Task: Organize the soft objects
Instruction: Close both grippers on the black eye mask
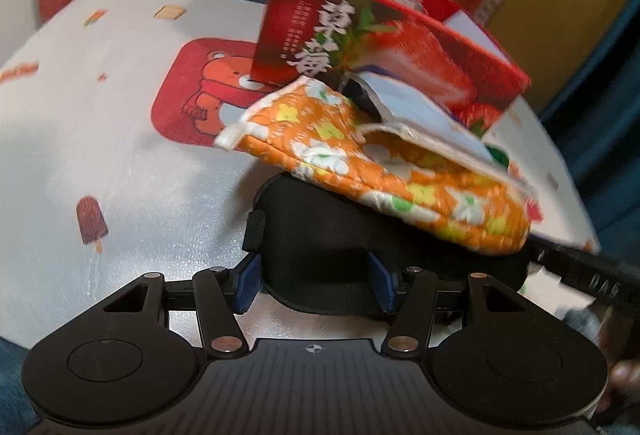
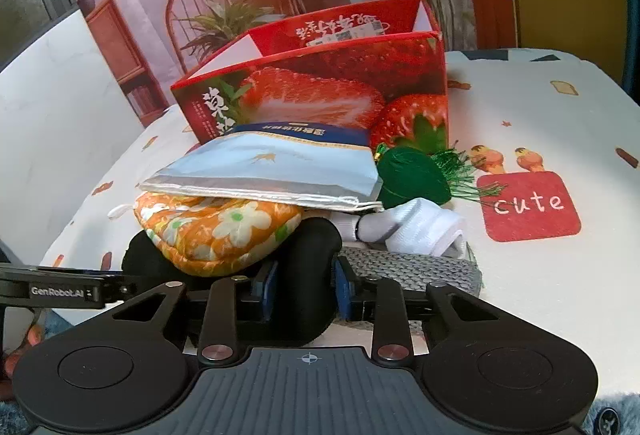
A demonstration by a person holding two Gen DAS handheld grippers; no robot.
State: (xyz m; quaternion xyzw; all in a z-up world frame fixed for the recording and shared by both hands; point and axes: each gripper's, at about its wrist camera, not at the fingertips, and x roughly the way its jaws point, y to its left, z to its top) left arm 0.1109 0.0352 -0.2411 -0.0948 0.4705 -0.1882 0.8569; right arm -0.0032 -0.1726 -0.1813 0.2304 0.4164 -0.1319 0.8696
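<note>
Near the worktop's front edge, the black eye mask [image 1: 320,235] lies crosswise under the orange mitt [image 2: 216,231], left gripper [image 1: 314,281] fingers clamped on one end, right gripper [image 2: 306,289] fingers on the other.

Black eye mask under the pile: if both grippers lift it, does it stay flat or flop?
Probably flops: the black eye mask looks like soft padded fabric. The orange floral mitt and blue packet rest on it and would likely slide off.

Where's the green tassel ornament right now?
In the right wrist view, the green tassel ornament lies right of centre, before the strawberry box, beside the blue pouch, above white socks.
</note>
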